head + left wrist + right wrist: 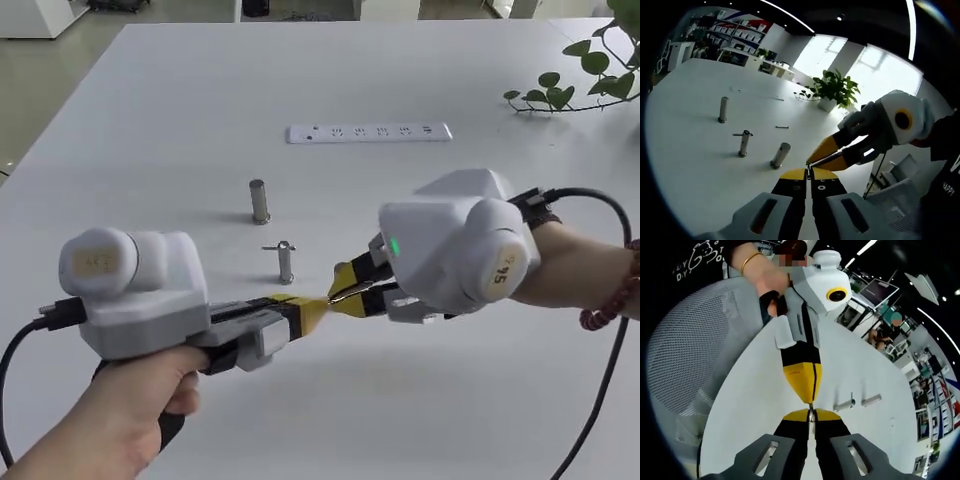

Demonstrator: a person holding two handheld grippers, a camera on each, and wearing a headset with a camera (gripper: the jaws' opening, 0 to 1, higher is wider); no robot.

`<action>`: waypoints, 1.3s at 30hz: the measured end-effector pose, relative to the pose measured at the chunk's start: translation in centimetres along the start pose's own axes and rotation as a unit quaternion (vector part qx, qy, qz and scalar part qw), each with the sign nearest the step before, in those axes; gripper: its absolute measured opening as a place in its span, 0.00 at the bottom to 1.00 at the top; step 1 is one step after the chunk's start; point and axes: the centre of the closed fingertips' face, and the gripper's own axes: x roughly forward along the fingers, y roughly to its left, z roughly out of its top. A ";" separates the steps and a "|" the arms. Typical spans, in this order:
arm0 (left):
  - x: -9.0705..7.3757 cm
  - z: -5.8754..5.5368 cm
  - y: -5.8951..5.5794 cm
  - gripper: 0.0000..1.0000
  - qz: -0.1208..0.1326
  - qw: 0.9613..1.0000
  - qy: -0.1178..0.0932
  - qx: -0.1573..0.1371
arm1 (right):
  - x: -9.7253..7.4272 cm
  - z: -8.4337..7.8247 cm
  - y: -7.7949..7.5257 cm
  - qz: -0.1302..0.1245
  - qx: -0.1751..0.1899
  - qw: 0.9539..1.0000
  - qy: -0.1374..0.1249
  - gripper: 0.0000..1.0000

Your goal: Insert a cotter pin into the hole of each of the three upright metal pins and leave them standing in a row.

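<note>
**Claws.** The left claw (318, 308) and the right claw (341, 294) meet tip to tip above the tabletop (450, 400). Both are clenched. Each pinches the same cotter pin (811, 414), which shows as a thin silver sliver where the yellow tips touch. Which claw carries the load cannot be told.

**Held part.** The cotter pin's long axis runs roughly level, along the line joining the 2 claws. It points across the upright pins, not down onto them.

**Targets.**
- 3 metal pins stand in a row that leads away from the claw tips.
- The near metal pin (780, 155) stands just beside the left claw's tips, ahead of them and to their left in the left gripper view. It carries no cotter pin.
- The middle metal pin (285, 262) stands next beyond it, with a fitted cotter pin (278, 246) crossing its top.
- The far metal pin (259, 200) stands well beyond and is bare.
- A small thin piece (782, 127) lies past the row. It is too small to identify.

**Assessment.**
- 1 of 3 insertions appears done.
- The near metal pin is the closer target for either claw.
- Its hole is not discernible, so whether the cotter pin's axis lines up with the bore cannot be confirmed.
- This looks like a regrasp between the claws, ahead of a short sideways approach to that pin.
</note>
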 end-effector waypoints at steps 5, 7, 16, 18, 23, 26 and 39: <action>-0.1 0.1 -0.1 0.00 -0.004 0.998 0.001 0.063 | -0.3 -0.2 0.0 0.005 0.062 0.998 -0.014 0.08; -0.3 0.1 -0.3 0.00 -0.004 0.995 0.004 0.099 | -0.5 -0.2 0.2 0.013 0.098 0.995 -0.028 0.07; -0.4 -1.0 -0.5 0.00 -0.016 0.976 0.037 0.213 | -1.1 -0.3 1.3 0.049 0.171 0.983 -0.051 0.08; -0.4 -1.0 -0.8 0.00 -0.028 0.969 0.033 0.245 | -1.2 -0.4 1.6 0.057 0.182 0.980 -0.053 0.09; -0.4 -1.3 -0.8 0.00 -0.041 0.962 0.042 0.266 | -1.3 -1.1 2.0 0.064 0.197 0.977 -0.053 0.09; -0.5 -1.5 -1.1 0.00 -0.055 0.958 0.045 0.278 | -1.4 -1.1 2.2 0.069 0.203 0.975 -0.054 0.09; -0.7 -2.7 -2.9 0.00 -0.104 0.940 0.068 0.317 | -1.5 -0.8 4.7 0.128 0.203 0.969 -0.067 0.08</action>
